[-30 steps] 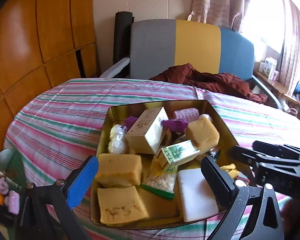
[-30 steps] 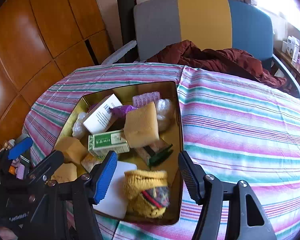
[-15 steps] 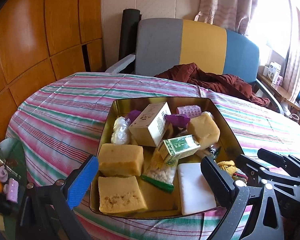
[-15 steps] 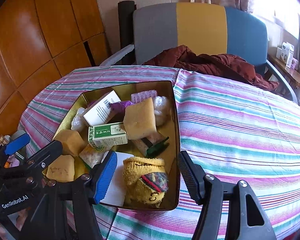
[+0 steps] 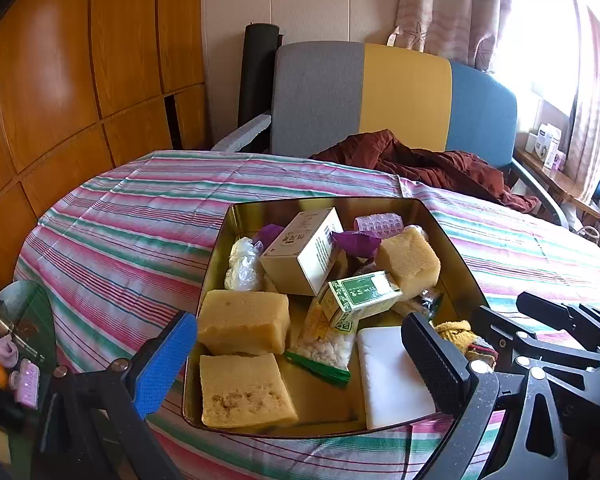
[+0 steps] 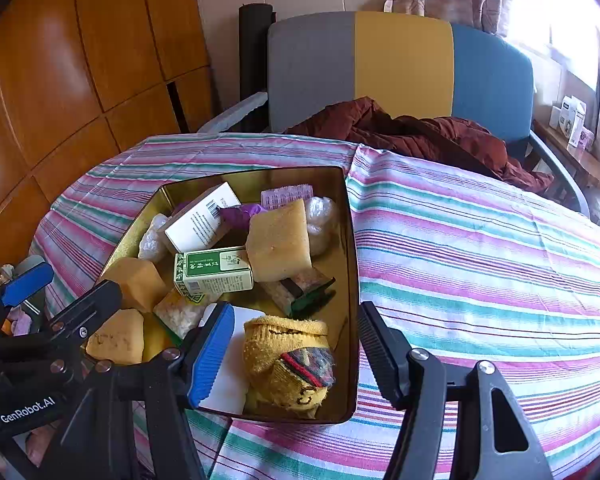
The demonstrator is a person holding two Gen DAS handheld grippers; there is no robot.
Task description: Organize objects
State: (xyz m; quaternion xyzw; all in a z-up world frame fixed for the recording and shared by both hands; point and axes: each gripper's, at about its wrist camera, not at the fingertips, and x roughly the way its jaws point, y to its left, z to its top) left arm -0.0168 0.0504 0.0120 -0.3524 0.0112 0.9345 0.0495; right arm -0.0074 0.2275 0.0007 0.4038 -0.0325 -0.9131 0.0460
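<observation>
A gold metal tin (image 5: 236,216) (image 6: 350,240) sits on the striped tablecloth, filled with yellow sponges (image 5: 244,322), a beige carton (image 5: 300,250), a green box (image 5: 360,292) (image 6: 214,270), a white block (image 5: 388,372), a snack bag (image 5: 326,344) and a yellow rolled sock (image 6: 290,356). My left gripper (image 5: 300,364) is open and empty, held over the tin's near edge. My right gripper (image 6: 294,354) is open and empty, its jaws either side of the sock at the tin's near right corner.
A grey, yellow and blue chair (image 5: 400,96) stands behind the table with a maroon cloth (image 5: 428,160) on it. Wood panelling (image 5: 60,80) is at the left. A side surface with small items (image 5: 8,356) lies at the lower left.
Both grippers have pulled back and risen a little from the tin, so the tin looks smaller and lower in both views. Both stay open. The tin's contents have not moved.
</observation>
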